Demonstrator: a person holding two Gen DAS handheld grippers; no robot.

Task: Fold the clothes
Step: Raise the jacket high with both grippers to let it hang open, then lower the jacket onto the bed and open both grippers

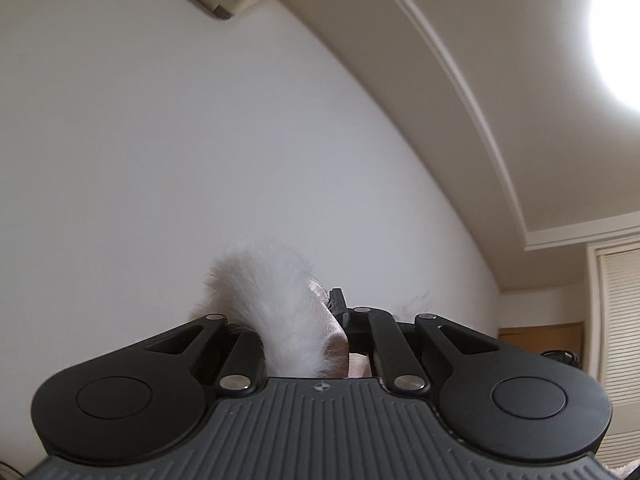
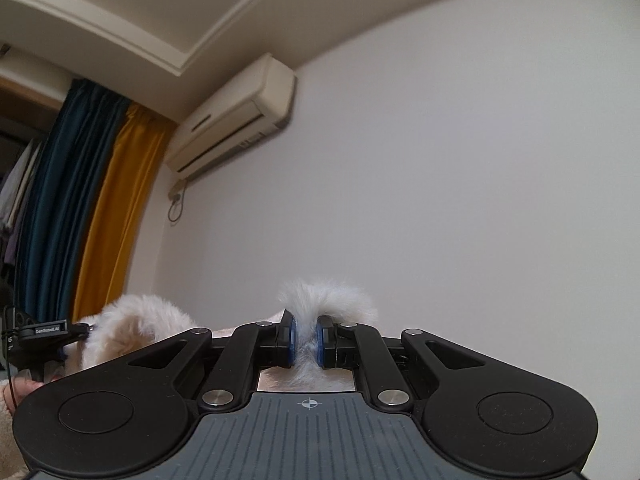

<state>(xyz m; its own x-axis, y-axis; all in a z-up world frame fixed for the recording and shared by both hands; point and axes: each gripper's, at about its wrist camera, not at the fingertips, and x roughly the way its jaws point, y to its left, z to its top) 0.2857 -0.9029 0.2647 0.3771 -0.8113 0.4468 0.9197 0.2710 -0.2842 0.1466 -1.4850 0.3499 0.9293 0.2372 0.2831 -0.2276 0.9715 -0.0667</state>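
Both grippers point up at the wall and ceiling, each with a part of a fluffy white garment in it. In the left wrist view a tuft of the garment (image 1: 276, 312) stands up between the fingers of my left gripper (image 1: 308, 320), which is shut on it; the fur hides the left finger. In the right wrist view my right gripper (image 2: 306, 340) is shut on another tuft of the garment (image 2: 328, 296), pinched between its blue pads (image 2: 293, 338). At the far left of that view the left gripper (image 2: 76, 334) shows, with more of the white fur (image 2: 132, 326) bunched beside it.
A wall air conditioner (image 2: 236, 120) hangs above, with blue and yellow curtains (image 2: 92, 208) to its left. A bright ceiling light (image 1: 620, 32) and a louvred door (image 1: 616, 320) are on the right of the left wrist view. The bare white wall (image 1: 160, 140) fills the rest.
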